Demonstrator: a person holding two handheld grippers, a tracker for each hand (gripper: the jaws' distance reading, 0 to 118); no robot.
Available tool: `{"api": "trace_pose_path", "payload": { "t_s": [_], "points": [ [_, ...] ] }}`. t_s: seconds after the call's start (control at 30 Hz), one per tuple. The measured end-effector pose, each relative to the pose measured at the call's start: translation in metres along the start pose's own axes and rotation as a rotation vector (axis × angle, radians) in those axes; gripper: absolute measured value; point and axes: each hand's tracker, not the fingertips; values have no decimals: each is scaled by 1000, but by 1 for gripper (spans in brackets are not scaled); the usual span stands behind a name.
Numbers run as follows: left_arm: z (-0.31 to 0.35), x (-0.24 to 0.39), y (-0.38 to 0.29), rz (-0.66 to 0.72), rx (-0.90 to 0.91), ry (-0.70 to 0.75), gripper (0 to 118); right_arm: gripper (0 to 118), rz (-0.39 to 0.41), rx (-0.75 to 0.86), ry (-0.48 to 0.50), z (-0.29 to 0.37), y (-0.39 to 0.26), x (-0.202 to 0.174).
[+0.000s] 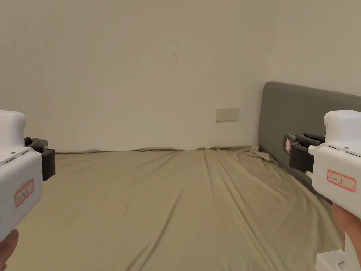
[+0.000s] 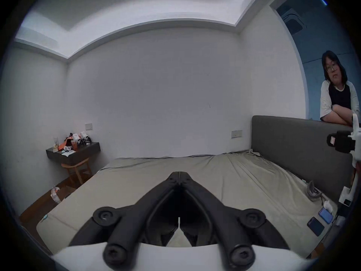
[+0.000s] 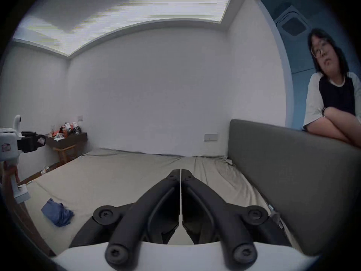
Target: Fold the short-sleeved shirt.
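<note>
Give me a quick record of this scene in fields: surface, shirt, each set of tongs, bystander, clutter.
surface: bed with a wrinkled tan sheet, grey headboard on the right
shirt: blue garment crumpled on the sheet, not yet folded
left tongs: shut, empty, held above the bed
right tongs: shut, empty, held above the bed
bystander: person leaning on the headboard
clutter: two phones at the bed's edge; littered side table
</note>
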Motion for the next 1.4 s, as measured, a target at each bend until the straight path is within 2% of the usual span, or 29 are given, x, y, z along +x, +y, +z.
{"api": "trace_pose_path", "payload": {
  "t_s": [0.07,0.1,0.13,0.17,0.2,0.23,0.3,0.53,0.7,1.4],
  "points": [
    [1,-2,1,-7,-6,19,0,4,-4,11,4,0,2,1],
    [2,-6,0,-4,-9,20,9,16,-6,10,7,-1,3,1],
    [1,-3,1,-1,-11,18,46,65,-6,11,7,-1,3,1],
    [1,-5,1,2,-12,22,87,105,-3,8,6,-2,3,0],
    [-1,-7,1,10,-25,28,107,118,12,-18,-4,-6,3,-1],
    [-1,-8,0,7,-27,26,112,118,20,-12,-8,-6,2,-5],
    [1,-5,0,5,-13,42,112,118,50,11,-20,-1,0,-8],
    [1,-10,0,26,-31,44,112,118,15,14,-17,-5,3,-8],
    [1,-15,-2,48,-38,60,112,118,38,15,-33,-4,3,-14],
    [5,-24,-5,55,-21,128,112,118,40,23,-24,-6,-1,-23]
  ]
}}
